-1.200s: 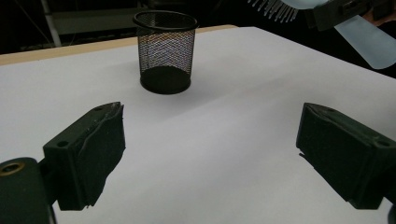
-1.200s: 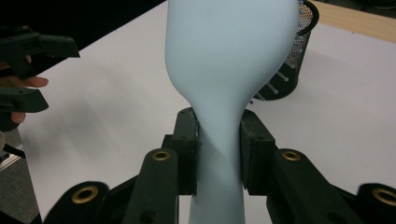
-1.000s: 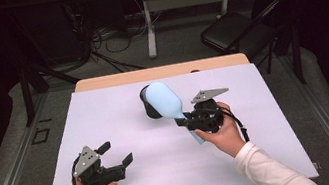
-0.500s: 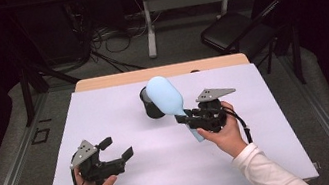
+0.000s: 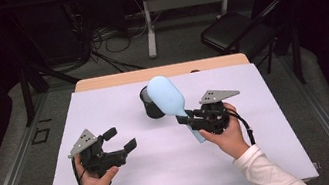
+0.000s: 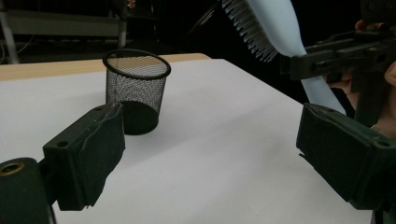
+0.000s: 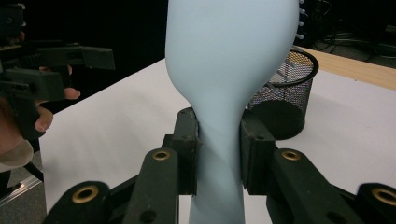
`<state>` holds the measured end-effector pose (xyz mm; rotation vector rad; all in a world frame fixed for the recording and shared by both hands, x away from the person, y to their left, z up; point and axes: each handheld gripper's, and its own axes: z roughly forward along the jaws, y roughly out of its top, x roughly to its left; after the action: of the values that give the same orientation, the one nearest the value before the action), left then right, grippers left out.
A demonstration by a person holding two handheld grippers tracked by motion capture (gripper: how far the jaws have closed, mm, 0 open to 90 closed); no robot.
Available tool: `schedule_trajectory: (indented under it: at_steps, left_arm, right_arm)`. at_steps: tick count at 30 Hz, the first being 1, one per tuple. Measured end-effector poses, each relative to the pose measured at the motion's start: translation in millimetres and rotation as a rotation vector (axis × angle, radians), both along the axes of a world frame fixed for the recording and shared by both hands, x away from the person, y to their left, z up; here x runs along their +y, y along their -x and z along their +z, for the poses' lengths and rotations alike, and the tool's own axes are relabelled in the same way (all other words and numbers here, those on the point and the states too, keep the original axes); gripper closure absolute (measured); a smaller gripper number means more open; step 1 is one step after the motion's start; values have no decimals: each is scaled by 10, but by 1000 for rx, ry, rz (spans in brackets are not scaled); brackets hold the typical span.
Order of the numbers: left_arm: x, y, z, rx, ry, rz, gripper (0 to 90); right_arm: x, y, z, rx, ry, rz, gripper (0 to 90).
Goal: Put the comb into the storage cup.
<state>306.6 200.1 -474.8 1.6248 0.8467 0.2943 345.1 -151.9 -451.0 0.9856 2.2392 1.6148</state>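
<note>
A light blue hairbrush (image 5: 167, 97) is held above the table, its head tilted up toward a black mesh cup (image 5: 150, 103). My right gripper (image 5: 192, 117) is shut on the brush's neck (image 7: 219, 135), where the head narrows into the handle. The bristles (image 6: 247, 28) show along the head's edge in the left gripper view. The mesh cup (image 6: 135, 88) stands upright on the white table top, partly hidden behind the brush head in the high view. My left gripper (image 5: 120, 139) hovers open at the front left, with nothing between its pads (image 6: 88, 158).
The white sheet (image 5: 131, 179) covers most of a wooden table whose far edge (image 5: 114, 79) shows behind the cup. A dark chair (image 5: 238, 29) and table legs with cables stand on the floor beyond.
The right gripper has lifted the brush and swung its head up over the cup. The left gripper has risen slightly and stays open.
</note>
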Motion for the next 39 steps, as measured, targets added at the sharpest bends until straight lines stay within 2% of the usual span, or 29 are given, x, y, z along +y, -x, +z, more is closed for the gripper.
schedule_trajectory:
  at_steps: [10,16,20,30,35,39]
  left_arm:
    - [-58,-122,226,-11,-3,-10,82]
    - [-113,-211,315,3,-2,-39,82]
    - [-163,-264,369,-7,0,-55,82]
    - [-280,-416,518,27,-21,-92,82]
    - [-347,-478,596,28,-27,-109,82]
    - [-409,-529,661,25,-11,-126,82]
  right_arm:
    - [-41,-9,-11,21,-40,29,713]
    - [-46,-23,-33,34,-54,45,713]
    - [-46,-24,-46,34,-62,62,713]
    - [-75,-31,-51,49,-96,92,713]
    - [-82,-42,-61,60,-108,97,714]
    - [-86,-38,-56,60,-113,101,714]
